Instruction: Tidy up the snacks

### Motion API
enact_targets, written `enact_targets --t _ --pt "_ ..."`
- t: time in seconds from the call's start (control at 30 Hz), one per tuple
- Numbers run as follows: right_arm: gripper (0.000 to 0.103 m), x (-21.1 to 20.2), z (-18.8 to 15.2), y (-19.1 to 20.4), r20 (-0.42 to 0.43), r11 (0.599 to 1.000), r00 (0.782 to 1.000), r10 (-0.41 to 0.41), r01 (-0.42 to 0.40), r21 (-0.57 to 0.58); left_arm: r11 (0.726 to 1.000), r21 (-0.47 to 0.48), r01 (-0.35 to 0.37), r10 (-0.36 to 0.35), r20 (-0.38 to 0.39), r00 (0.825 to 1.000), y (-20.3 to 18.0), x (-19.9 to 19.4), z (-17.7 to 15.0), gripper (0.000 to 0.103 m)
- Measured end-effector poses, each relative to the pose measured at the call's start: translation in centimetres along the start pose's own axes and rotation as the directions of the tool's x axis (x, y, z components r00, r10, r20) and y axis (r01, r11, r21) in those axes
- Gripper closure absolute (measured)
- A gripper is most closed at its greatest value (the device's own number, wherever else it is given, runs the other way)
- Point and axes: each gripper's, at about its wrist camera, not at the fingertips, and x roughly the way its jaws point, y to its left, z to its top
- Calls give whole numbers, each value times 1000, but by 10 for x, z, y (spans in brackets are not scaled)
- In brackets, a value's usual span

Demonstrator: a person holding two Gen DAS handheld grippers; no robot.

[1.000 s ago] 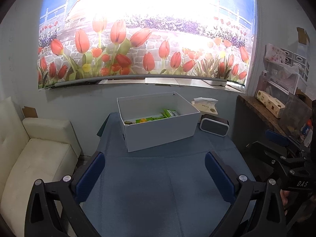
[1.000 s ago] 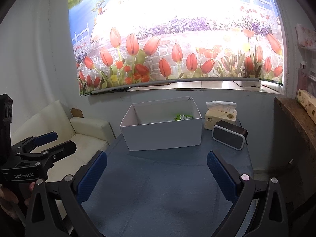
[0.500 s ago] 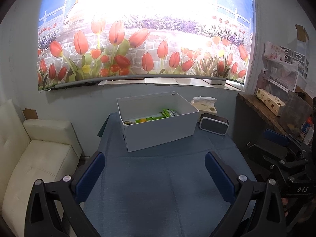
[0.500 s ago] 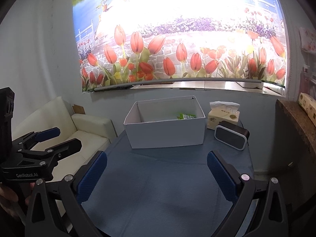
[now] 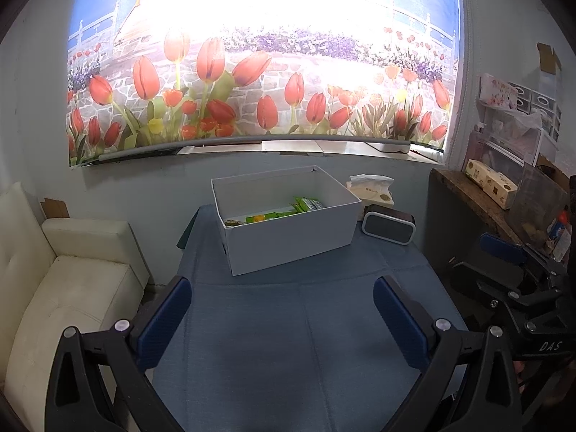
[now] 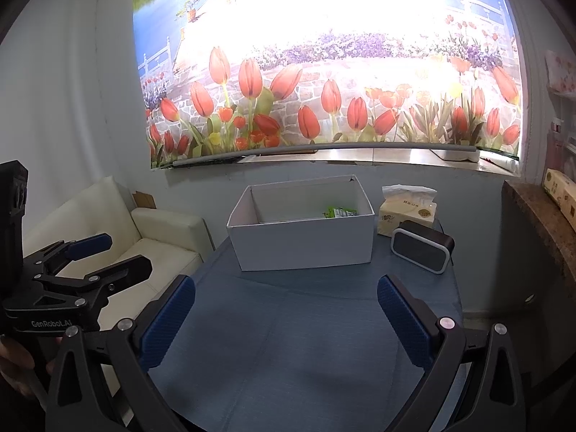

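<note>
The bench [image 5: 288, 342] is covered in matt blue cloth, faintly woven. A smooth matt white cardboard box [image 5: 291, 241] is seen on it. Textured blue pads [image 6: 169, 320] are fitted to matt black plastic fingers.

A white box [image 5: 288, 241] is sitting at centre frame on a blue-grey tablecloth [image 5: 288, 342], green and yellow packets [image 5: 284, 212] showing inside; red tulips are filling the poster [image 5: 252, 72] above, a cream sofa [image 5: 54, 288] lying lower left

A white box [image 5: 288, 237] sits on a blue table [image 5: 288, 342], holding green snack packets [image 5: 306, 204]. Right of the box stand a tissue pack [image 5: 370, 190] and dark speaker [image 5: 388, 224]. The left gripper [image 5: 282, 318], near the box, gapes wide, holding nothing.
</note>
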Motion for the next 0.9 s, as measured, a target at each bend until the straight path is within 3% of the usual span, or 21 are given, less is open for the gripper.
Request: enact_targets --t 0.9 --pt "0 -3 -1 0 3 1000 1000 -4 4 0 1000 -4 16 -16 -23 1000 2 5 -1 0"
